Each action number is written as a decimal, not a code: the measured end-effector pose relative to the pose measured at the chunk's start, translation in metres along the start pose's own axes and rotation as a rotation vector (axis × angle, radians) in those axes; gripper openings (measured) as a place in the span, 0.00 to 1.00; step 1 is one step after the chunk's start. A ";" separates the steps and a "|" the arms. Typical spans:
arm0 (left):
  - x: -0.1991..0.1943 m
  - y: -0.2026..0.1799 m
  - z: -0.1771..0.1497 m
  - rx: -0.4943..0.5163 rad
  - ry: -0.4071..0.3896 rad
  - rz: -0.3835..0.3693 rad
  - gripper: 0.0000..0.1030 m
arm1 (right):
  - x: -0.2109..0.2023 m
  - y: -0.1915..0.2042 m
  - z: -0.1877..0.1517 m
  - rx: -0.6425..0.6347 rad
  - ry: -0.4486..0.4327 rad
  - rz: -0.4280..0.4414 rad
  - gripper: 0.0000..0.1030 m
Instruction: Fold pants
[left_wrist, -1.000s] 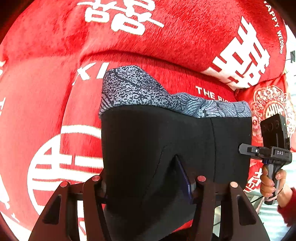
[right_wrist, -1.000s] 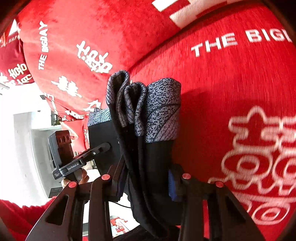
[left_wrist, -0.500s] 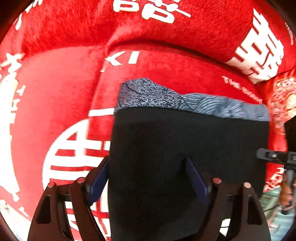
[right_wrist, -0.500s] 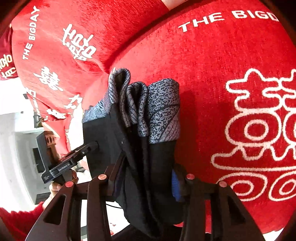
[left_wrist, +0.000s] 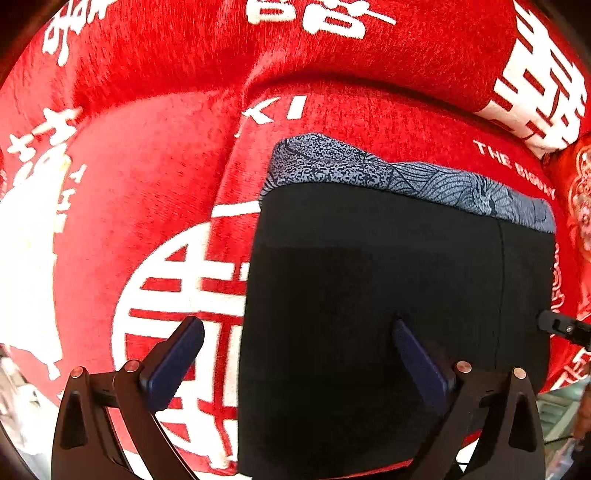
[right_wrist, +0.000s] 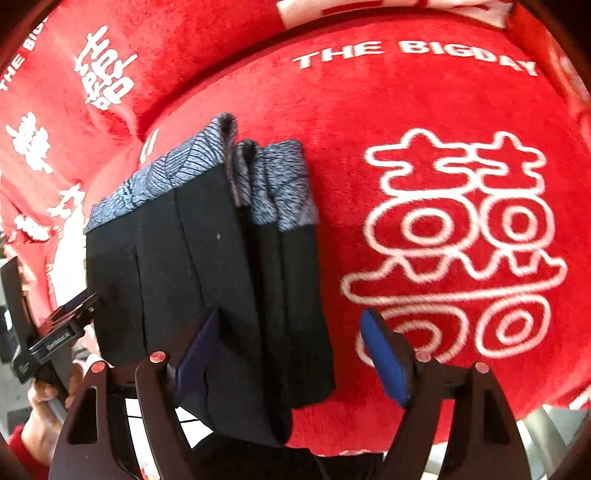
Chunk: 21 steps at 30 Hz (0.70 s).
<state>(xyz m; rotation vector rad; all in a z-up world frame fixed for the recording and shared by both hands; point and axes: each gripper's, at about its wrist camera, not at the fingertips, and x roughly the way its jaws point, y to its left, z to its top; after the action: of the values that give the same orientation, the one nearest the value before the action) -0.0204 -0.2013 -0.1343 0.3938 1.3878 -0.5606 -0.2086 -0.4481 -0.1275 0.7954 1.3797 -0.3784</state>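
Note:
The folded black pants (left_wrist: 388, 295) with a grey patterned waistband (left_wrist: 369, 170) lie on a red cushion (left_wrist: 147, 184). My left gripper (left_wrist: 295, 354) is open, its blue pads spread wide, one on each side of the pants' left edge. In the right wrist view the pants (right_wrist: 207, 280) show as several stacked layers. My right gripper (right_wrist: 291, 354) is open, its fingers astride the pants' right edge. The left gripper (right_wrist: 55, 332) also shows there, at the far left.
The red cushion (right_wrist: 443, 129) carries white characters and the words THE BIGDAY. A red back cushion (left_wrist: 332, 48) rises behind the pants. The cushion's front edge runs along the bottom of both views, with pale floor beyond.
Both grippers were shut on the pants a second ago; both have opened and let go. The pants now rest lower and flatter on the cushion.

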 end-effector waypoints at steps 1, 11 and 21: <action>-0.003 -0.003 -0.002 0.015 -0.003 0.025 0.99 | -0.004 0.001 -0.003 -0.004 -0.008 -0.026 0.79; -0.042 -0.006 -0.033 0.058 0.015 0.078 0.99 | -0.040 0.007 -0.050 0.042 -0.037 -0.121 1.00; -0.083 -0.020 -0.058 0.138 0.003 0.078 0.99 | -0.066 0.043 -0.084 0.029 -0.019 -0.151 1.00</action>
<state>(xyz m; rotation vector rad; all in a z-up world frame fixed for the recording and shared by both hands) -0.0859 -0.1730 -0.0598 0.5576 1.3349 -0.5933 -0.2526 -0.3742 -0.0517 0.7116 1.4231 -0.5228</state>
